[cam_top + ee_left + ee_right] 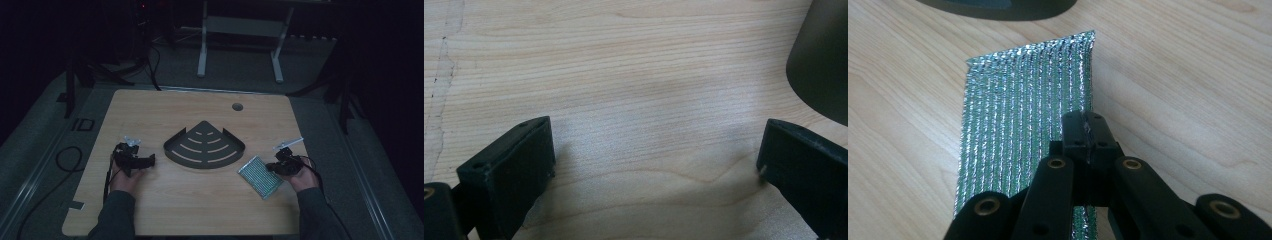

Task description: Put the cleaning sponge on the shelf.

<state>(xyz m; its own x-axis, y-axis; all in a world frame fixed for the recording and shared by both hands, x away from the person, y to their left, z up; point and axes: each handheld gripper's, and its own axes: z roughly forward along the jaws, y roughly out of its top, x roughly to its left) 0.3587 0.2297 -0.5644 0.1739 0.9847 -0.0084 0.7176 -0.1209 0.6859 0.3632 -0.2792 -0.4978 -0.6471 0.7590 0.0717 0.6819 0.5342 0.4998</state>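
A silver ribbed foil pouch (260,176) lies flat on the wooden table at the right front. My right gripper (272,167) meets its right edge. In the right gripper view the jaws (1084,125) are pressed together on that edge of the pouch (1023,115). A dark fan-shaped slotted shelf (204,145) sits in the middle of the table, and its rim shows at the top of the right gripper view (998,7). My left gripper (150,161) rests left of the shelf. It stands open (656,145) over bare wood, with the shelf's edge (821,65) at the upper right.
The table (150,210) has a round cable hole (237,106) near its far edge. Bare wood lies in front of the shelf and between my hands. White frame legs (202,55) stand on the floor beyond the table. A cable (67,160) loops on the floor at the left.
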